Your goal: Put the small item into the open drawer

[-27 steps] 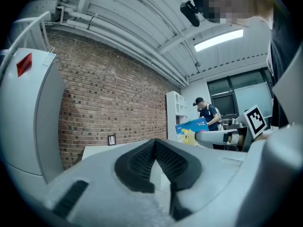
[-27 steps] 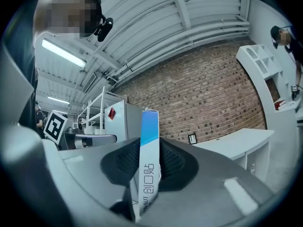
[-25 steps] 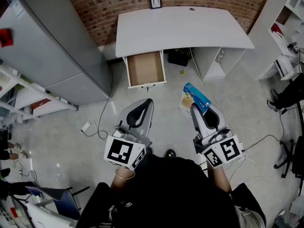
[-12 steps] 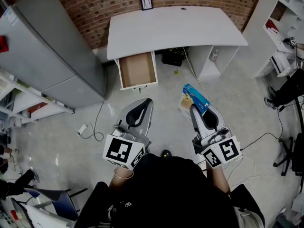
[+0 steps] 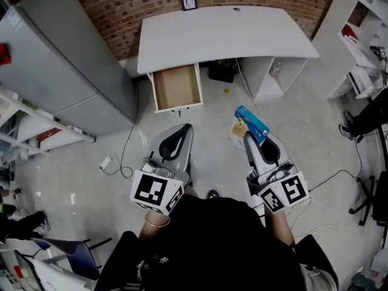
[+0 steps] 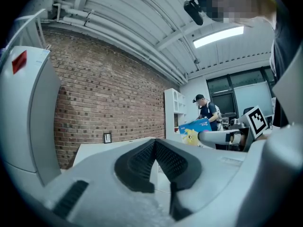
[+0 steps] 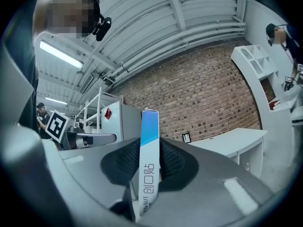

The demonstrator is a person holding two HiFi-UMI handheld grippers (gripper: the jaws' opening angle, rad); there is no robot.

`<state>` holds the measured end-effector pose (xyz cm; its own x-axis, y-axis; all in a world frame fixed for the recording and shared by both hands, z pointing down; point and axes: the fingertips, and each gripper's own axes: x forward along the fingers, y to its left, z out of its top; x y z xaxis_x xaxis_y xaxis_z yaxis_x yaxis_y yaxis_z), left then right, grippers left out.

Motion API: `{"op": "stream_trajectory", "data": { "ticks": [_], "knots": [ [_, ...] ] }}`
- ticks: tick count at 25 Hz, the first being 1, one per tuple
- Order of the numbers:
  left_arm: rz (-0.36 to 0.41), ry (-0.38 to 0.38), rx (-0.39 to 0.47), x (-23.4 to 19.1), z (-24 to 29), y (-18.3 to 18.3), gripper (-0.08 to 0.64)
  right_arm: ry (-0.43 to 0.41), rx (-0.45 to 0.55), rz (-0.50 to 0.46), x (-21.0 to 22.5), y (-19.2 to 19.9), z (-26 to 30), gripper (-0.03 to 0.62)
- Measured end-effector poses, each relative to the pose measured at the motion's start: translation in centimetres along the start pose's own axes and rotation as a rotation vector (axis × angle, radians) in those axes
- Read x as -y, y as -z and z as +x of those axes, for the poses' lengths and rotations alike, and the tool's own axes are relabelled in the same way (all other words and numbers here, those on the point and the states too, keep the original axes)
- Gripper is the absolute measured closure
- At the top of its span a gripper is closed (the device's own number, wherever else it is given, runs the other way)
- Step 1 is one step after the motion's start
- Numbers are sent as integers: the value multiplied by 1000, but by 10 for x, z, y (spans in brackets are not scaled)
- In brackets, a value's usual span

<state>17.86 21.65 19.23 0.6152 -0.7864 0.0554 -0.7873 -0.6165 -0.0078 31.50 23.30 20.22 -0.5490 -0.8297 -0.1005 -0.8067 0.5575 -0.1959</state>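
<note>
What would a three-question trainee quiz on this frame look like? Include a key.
1. True or false: the left tongs hold the blue box.
2. The open drawer under the white desk shows: A) a bare bottom, B) a stack of folders, C) a mug.
3. Fill in: the wall behind the desk is made of ____.
Key: 1 false, the right tongs clamp it and the left are shut on nothing; 2 A; 3 brick.
</note>
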Motion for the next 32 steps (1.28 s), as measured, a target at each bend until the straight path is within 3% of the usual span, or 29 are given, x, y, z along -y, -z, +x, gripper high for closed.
{"op": "stream_trajectory", "data": {
  "ticks": [12, 32],
  "knots": [
    [58, 33, 3, -42, 30, -4, 563, 28, 5, -11, 16, 1, 50, 500],
    [-38, -45, 11, -173, 57, 8, 563, -19, -85, -24, 15, 25, 178, 500]
  ]
}}
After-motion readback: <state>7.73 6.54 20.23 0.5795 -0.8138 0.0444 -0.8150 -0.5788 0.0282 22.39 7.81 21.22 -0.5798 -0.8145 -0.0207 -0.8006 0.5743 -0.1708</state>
